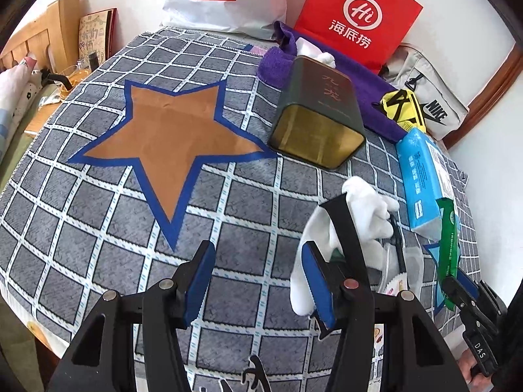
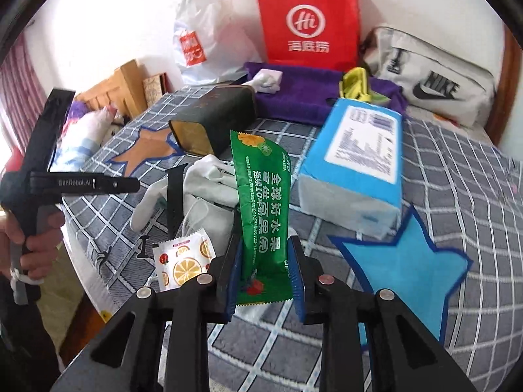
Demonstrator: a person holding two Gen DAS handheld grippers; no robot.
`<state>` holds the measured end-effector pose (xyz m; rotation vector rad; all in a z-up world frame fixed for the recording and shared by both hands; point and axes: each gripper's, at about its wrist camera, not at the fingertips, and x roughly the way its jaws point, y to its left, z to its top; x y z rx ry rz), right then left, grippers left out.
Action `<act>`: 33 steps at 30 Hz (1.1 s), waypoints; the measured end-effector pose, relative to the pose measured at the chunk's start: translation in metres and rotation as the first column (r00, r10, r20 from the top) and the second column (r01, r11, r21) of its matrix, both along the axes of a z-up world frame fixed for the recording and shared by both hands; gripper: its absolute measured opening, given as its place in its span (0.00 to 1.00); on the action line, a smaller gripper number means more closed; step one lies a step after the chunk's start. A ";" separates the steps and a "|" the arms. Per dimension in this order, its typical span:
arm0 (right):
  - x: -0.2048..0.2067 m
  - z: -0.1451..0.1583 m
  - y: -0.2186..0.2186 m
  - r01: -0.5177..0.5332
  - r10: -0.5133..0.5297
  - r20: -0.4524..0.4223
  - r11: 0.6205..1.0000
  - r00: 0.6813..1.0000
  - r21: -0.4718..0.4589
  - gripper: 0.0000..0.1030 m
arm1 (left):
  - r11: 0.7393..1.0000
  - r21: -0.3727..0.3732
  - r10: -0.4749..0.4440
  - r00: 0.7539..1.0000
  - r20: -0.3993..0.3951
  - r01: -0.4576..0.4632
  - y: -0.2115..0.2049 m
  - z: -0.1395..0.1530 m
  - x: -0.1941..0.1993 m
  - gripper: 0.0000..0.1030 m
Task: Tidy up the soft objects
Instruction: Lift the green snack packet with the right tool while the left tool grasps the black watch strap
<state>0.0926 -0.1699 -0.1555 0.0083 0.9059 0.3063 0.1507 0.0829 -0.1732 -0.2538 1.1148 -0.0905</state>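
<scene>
The right gripper [image 2: 264,274] is clamped on the green packet [image 2: 261,209] — long axis toward twelve o'clock; the blue star [image 2: 408,261] lies at three o'clock. The left gripper [image 1: 258,277] is parted — empty.

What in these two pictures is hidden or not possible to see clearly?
- Right wrist view: the foot of the green snack packet is hidden between the right gripper pads.
- Left wrist view: the black strap covers part of the white glove.
- Left wrist view: left gripper open; the tin interior is too dim.
</scene>
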 end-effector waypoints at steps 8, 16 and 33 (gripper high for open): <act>-0.031 -0.012 -0.024 0.066 -0.068 -0.039 0.996 0.997 -0.054 0.26 | 0.999 0.024 -0.040 0.999 0.020 0.039 -0.017 0.000 -0.003 0.51; -0.032 -0.036 -0.044 0.117 -0.129 -0.095 0.986 0.987 -0.116 0.34 | 0.991 0.086 -0.102 0.994 0.027 0.099 -0.043 -0.006 0.014 0.51; 0.004 -0.041 -0.042 0.145 -0.147 -0.069 0.989 0.987 -0.039 0.53 | 0.992 0.029 -0.126 0.991 0.053 0.125 -0.034 0.011 0.003 0.28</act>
